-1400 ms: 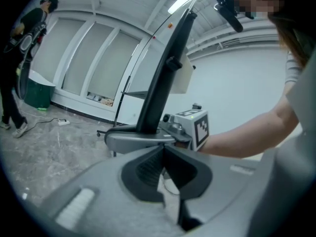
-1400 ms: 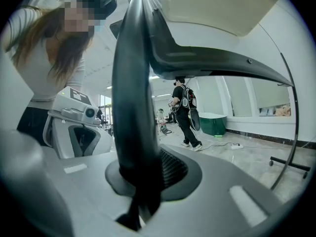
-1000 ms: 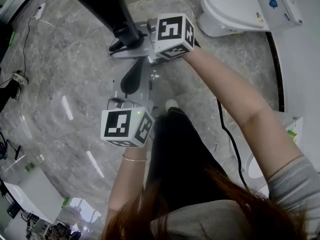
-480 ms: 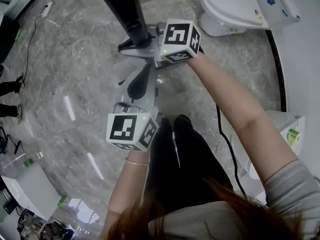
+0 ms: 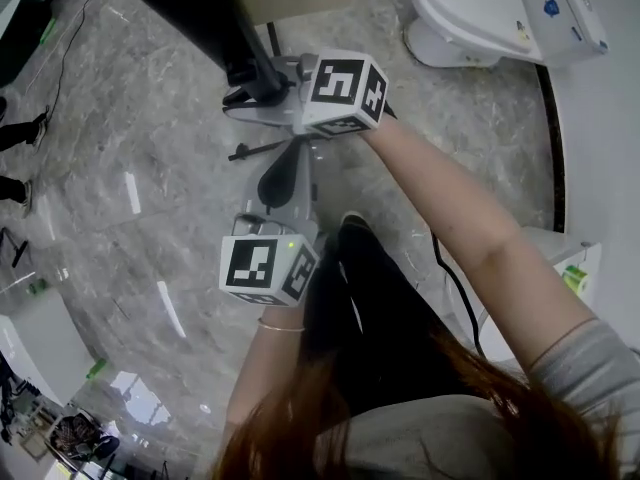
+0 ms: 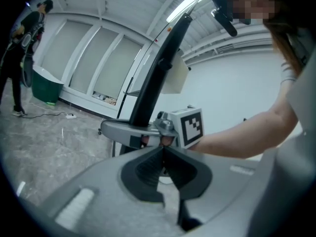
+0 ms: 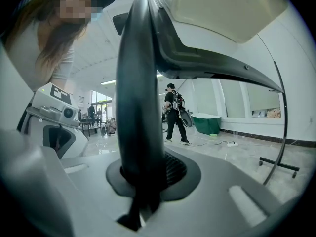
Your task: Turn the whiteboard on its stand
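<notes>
The whiteboard (image 5: 215, 18) shows as a dark slanted frame edge at the top of the head view. My right gripper (image 5: 258, 93) is shut on that edge near its lower end. In the right gripper view the black frame (image 7: 138, 83) runs up from between the jaws of my right gripper (image 7: 143, 177). My left gripper (image 5: 285, 163) hangs lower and nearer to the person, apart from the board. Its jaws (image 6: 163, 152) are shut together with nothing in them. The left gripper view looks at the right gripper (image 6: 143, 138) clamped on the board edge (image 6: 158, 78).
A stand foot (image 5: 250, 150) lies on the grey marble floor below the board; a curved stand leg (image 7: 281, 132) rises at the right. A white toilet (image 5: 470, 18) stands at the back right. A cable (image 5: 450, 268) runs by the person's legs. A bystander (image 7: 173, 112) stands far off.
The right gripper stays clamped on the board edge, which swung right and then back left. The left gripper has drifted slightly right and lower in the head view.
</notes>
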Motion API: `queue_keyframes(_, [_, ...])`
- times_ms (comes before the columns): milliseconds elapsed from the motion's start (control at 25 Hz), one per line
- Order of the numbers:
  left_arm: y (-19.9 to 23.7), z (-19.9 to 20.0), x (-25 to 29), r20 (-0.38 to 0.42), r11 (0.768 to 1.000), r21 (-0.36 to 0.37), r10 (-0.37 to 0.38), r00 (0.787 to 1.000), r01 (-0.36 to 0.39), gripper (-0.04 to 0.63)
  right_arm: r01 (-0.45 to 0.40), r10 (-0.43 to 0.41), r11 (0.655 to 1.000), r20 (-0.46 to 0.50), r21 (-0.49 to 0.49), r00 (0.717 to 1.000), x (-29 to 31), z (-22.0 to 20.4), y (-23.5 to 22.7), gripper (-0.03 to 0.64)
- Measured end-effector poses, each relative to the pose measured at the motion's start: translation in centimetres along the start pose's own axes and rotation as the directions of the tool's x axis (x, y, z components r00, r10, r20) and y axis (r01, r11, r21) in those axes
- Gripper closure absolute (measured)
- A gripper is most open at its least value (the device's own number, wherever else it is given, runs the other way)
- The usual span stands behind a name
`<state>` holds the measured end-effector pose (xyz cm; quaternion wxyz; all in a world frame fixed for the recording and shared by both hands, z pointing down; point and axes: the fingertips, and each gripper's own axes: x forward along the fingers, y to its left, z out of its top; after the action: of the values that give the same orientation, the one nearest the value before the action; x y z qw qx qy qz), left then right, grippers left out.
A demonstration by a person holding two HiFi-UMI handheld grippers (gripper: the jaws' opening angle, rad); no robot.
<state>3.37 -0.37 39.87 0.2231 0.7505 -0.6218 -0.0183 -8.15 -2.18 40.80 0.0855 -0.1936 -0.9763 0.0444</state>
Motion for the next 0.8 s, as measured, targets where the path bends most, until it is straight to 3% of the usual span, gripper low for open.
queue_keyframes(400, [0.2,0.6,-5.0,0.071,0.999,-0.04,0.031,0.997,-0.028,0.598,0.026,-0.026,0.999,0.009,0.027,1.0,2.2,0.2,3.9,0.575])
queue_keyframes(640, [-0.7,-0.7,-8.9,0.024,1.0,0.016,-0.02,1.0,0.02,0.598,0.041,-0.041,0.999,0.003,0.027,0.999,3.1,0.0,6.9,0.578])
queue_keyframes(800, [-0.7,-1.8,-11.5,0.035,0.999,0.031,-0.017,0.999,0.016,0.598,0.043,-0.043,0.999,0.012,0.01,0.999,3.6,-0.5,9.8,0.583])
